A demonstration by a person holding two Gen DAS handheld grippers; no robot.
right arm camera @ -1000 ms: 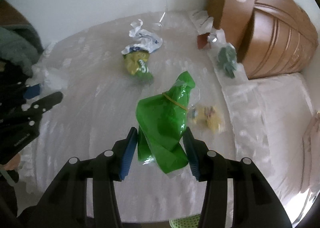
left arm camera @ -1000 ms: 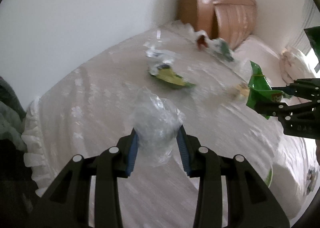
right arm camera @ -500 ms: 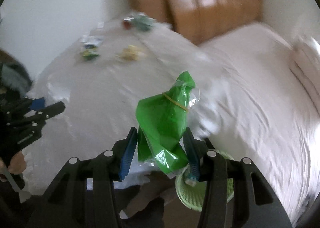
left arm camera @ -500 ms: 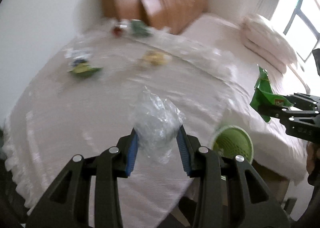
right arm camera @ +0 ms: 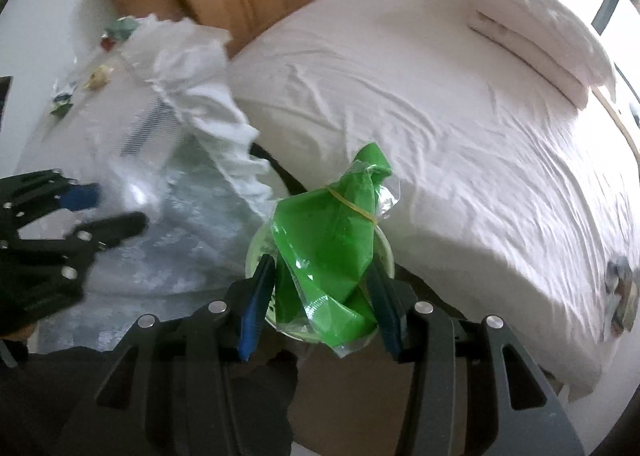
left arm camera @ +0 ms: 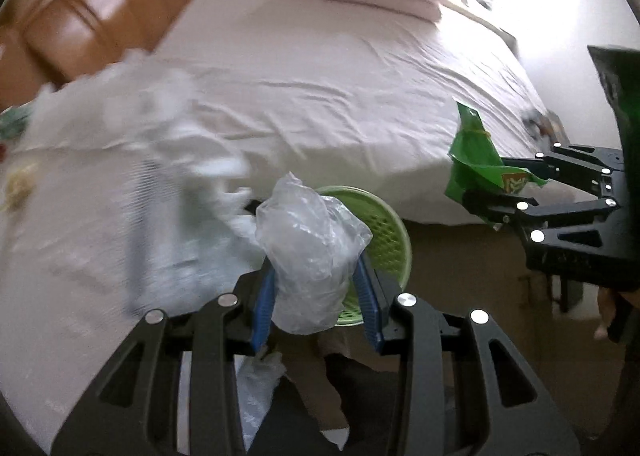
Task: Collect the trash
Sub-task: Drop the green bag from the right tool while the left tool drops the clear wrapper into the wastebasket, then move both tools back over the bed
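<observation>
The left hand-held gripper [left arm camera: 316, 306] clamps a crumpled clear plastic bag [left arm camera: 310, 252]; the right hand-held gripper [right arm camera: 320, 310] clamps a green plastic wrapper tied with a rubber band [right arm camera: 330, 248]. Both hang over the round green mesh bin [left arm camera: 382, 223] beside the white bed [left arm camera: 320, 95]. This looks like the drop-off step: next, lower and release. More litter [right arm camera: 96, 73] lies far off.

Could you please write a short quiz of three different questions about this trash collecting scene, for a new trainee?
1. True or false: the left claw holds a crumpled clear plastic bag.
2. What does the right claw hold? A) a paper cup B) a green wrapper C) nothing
3. Fill in: the green mesh basket stands on the floor beside the ____.

Key: 1 true; 2 B; 3 bed
</observation>
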